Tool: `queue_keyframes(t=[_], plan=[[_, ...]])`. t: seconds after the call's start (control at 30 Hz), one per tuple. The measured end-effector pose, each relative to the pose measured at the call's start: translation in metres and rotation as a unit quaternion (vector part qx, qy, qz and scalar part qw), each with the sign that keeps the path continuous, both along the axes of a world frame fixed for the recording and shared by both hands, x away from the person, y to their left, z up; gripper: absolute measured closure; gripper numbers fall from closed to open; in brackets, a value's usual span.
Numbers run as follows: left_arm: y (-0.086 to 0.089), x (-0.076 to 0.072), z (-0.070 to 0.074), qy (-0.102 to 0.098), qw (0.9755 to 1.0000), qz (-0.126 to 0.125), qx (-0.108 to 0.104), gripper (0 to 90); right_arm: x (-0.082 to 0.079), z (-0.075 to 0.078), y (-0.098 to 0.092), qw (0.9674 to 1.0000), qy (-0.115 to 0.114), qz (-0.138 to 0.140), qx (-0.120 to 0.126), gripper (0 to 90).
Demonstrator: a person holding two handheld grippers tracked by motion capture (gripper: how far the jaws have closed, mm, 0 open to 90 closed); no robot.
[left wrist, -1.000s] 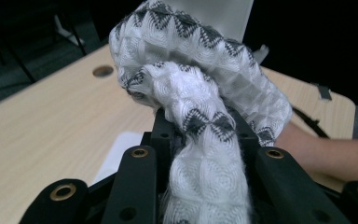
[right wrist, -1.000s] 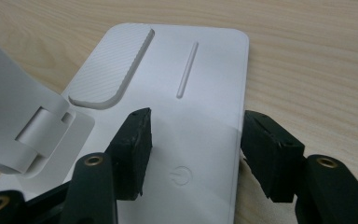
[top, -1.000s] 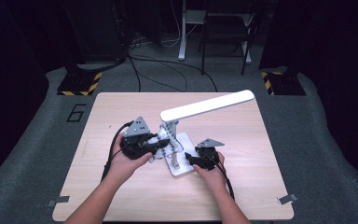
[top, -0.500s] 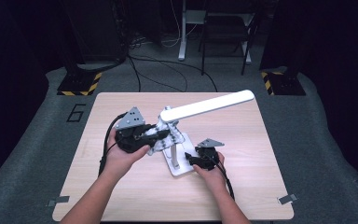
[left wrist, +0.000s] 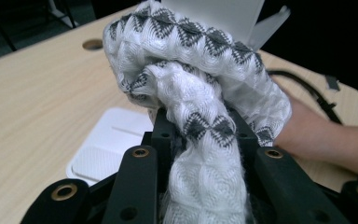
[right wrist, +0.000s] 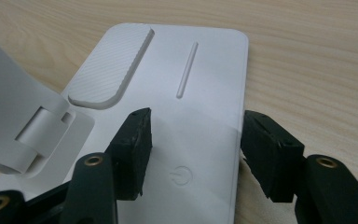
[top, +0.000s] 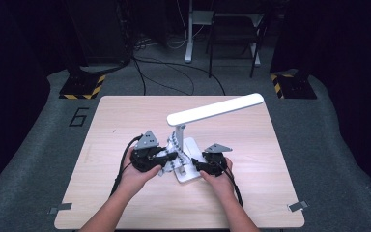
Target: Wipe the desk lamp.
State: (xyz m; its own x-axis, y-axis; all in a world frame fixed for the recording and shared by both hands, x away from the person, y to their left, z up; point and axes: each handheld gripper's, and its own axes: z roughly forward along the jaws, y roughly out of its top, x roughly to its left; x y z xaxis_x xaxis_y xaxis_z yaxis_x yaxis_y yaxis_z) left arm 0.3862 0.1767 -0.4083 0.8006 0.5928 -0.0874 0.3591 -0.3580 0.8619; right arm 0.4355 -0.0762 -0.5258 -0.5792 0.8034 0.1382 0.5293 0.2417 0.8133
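Wiping cloth [left wrist: 200, 93] sits bunched against the lamp's upright stem [top: 178, 140], pinched in your left gripper [top: 166, 157]. Your right gripper [right wrist: 193, 149], jaws spread, straddles the lamp base [right wrist: 205, 74], steadying it beside the cloth.

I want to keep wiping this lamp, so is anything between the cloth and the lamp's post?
Nothing visible. The left gripper is shut on the cloth, which hangs right by the post above the base. The right gripper is at the base's edge, off to the side.
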Motion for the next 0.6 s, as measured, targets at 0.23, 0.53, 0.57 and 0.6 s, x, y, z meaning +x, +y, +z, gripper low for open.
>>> queue_keyframes(t=[0.23,0.53,0.57,0.6], plan=[[-0.001,0.008,-0.044,0.030,0.9991,0.006,0.028,70.5,0.000,0.000,0.000,1.0000,-0.002,-0.002,0.000,42.7],[-0.002,0.012,-0.070,0.057,0.9977,0.008,0.035,70.5,0.000,0.000,0.000,1.0000,-0.003,0.000,-0.002,42.8],[-0.002,0.012,-0.070,0.058,0.9976,0.006,0.038,70.4,0.000,0.000,0.000,1.0000,-0.004,0.000,-0.002,42.7],[-0.002,0.012,-0.070,0.056,0.9976,0.005,0.039,70.5,0.000,0.000,0.000,1.0000,-0.004,0.000,-0.003,42.8]])
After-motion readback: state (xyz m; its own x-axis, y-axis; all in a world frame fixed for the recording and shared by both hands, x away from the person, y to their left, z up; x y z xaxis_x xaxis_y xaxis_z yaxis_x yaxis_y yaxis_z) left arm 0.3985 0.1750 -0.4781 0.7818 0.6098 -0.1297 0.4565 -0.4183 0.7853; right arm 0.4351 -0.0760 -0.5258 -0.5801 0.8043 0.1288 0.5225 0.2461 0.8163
